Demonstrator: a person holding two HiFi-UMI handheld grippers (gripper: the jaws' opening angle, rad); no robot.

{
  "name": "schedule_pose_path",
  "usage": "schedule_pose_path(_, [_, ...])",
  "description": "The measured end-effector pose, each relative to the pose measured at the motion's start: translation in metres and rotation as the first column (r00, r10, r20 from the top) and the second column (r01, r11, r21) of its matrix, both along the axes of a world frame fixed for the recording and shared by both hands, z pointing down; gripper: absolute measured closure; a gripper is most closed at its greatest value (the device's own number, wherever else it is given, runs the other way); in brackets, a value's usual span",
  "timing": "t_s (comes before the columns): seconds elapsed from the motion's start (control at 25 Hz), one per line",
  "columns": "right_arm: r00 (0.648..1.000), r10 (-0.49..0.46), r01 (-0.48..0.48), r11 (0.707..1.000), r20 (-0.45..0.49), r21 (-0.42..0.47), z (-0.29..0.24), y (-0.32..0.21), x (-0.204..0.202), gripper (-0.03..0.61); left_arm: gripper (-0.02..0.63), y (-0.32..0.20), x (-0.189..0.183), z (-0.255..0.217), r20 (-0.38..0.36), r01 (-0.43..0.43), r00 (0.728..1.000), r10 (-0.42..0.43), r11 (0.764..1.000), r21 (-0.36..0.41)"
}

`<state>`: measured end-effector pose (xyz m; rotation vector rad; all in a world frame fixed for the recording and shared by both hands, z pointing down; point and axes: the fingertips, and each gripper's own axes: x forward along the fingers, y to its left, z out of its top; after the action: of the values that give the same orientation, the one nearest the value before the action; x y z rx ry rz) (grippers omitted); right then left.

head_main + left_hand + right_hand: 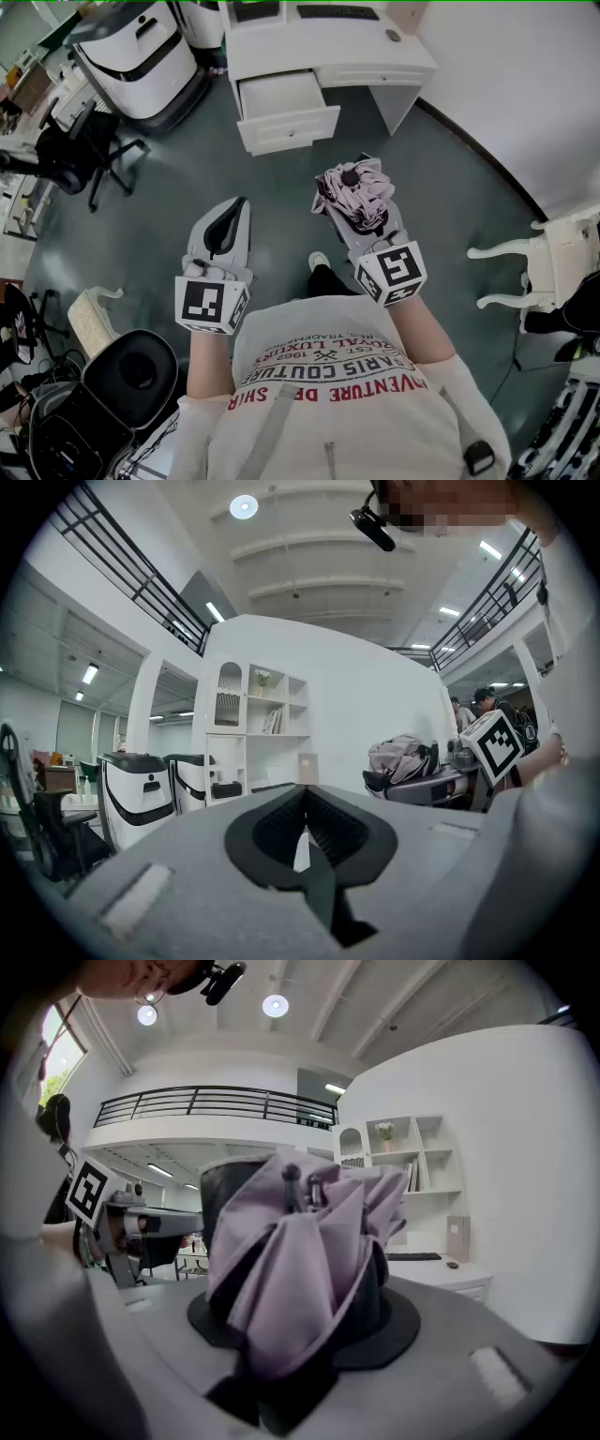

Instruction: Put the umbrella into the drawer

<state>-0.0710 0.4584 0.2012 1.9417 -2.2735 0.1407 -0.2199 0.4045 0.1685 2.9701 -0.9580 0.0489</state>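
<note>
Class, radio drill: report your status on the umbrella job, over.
Left tongs shut, empty. Right tongs shut on umbrella, held up. Drawer open ahead, umbrella not yet in. Nothing seen in the way.

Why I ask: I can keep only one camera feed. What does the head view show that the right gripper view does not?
Only the head view: the open white drawer, seen from above, and the dark green floor.

Only the right gripper view: the black-railed balcony, the round ceiling lamps and the white wall shelves.

Both: the folded lilac fabric umbrella clamped in the right tool, the left tool with its marker cube, and the white desk.
</note>
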Motion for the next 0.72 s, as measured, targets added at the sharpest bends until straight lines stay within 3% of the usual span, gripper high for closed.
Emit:
schedule_pose_path(0.28, [1.000,0.001,-0.001,1.000,0.010,-0.001,0.003,0.007,0.010,0.367,0.606,0.009,0.008,0.003,0.003,0.000,1.000,0.000,1.000,0.000])
schedule_pose_path(0.72, [0.999,0.010,-0.008,0.999,0.031,-0.041,0.026,-0.029,0.007,0.367,0.606,-0.025,-0.001,0.026,-0.003,0.012,1.000,-0.012,0.999,-0.034])
